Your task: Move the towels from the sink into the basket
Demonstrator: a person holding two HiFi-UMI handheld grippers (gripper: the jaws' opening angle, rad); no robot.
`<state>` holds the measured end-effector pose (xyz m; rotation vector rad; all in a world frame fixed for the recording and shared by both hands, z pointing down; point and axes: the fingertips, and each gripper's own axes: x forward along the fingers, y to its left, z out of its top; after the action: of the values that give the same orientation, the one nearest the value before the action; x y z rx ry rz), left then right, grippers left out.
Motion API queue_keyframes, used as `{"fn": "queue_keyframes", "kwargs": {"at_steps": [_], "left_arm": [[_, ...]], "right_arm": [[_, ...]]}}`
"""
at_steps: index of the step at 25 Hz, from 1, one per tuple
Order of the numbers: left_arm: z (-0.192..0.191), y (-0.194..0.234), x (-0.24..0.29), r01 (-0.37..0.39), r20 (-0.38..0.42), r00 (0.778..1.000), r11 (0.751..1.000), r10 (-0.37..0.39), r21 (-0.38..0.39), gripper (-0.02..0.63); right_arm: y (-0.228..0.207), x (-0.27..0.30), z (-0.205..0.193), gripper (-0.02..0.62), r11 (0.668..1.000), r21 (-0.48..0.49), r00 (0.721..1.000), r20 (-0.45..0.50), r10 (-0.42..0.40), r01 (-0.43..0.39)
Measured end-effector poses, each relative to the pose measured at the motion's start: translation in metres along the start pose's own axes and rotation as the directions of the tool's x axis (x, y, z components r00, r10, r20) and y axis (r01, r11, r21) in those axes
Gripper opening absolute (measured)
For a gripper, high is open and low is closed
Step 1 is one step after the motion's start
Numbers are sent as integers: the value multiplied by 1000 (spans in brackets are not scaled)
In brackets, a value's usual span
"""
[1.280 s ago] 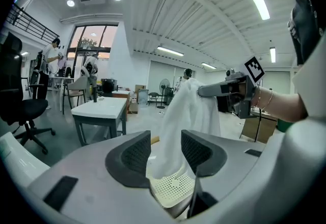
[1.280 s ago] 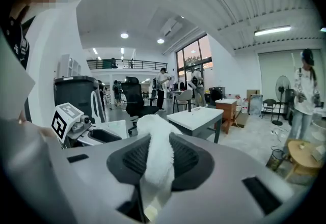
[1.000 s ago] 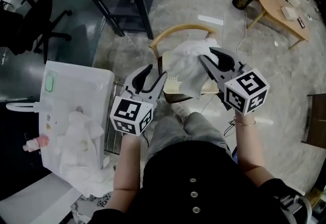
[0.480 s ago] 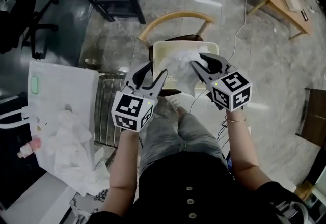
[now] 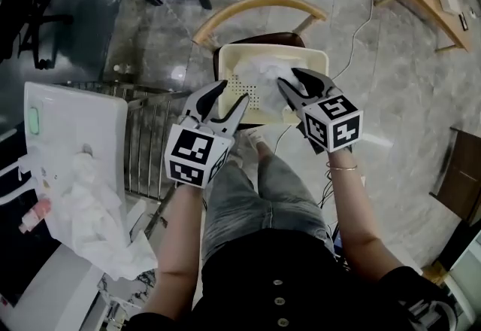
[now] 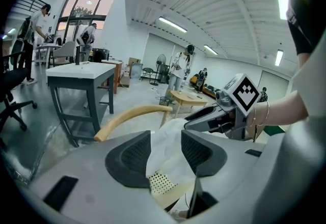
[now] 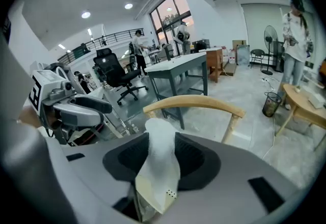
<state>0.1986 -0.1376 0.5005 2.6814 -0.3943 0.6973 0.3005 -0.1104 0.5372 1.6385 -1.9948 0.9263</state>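
Right gripper [image 5: 289, 85]: jaws clamped on a white towel [image 7: 159, 167]; forearm stretched forward, tool tilted down over the basket [image 5: 319, 59]. The towel's bulk hangs into the basket, which sits on a wooden chair [image 5: 259, 4].
Left gripper [image 5: 233, 94]: jaws partly apart, nothing between them, just beside the basket's near-left wall.
The left gripper view alone shows the perforated basket wall; the right gripper view alone shows the pinch.
Other towels [image 5: 86, 205] lie in the sink [image 5: 71, 115], well to the left, with a metal rack [image 5: 150, 149] between. Open floor lies right of the basket.
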Motion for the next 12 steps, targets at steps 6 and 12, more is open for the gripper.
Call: {"fn": "queue_keyframes", "kwargs": {"at_steps": [6,12], "left_arm": [[1,-2,14,3,-8,1000,1000,-3,-27,189],[7,-2,16,-12,-1,1000,999,12,-35,189]], "right_arm": [[-2,6,0,150,999,24,1000,3,23,-23],[9,4,7,156,998,8,998,3,64,-64]]}}
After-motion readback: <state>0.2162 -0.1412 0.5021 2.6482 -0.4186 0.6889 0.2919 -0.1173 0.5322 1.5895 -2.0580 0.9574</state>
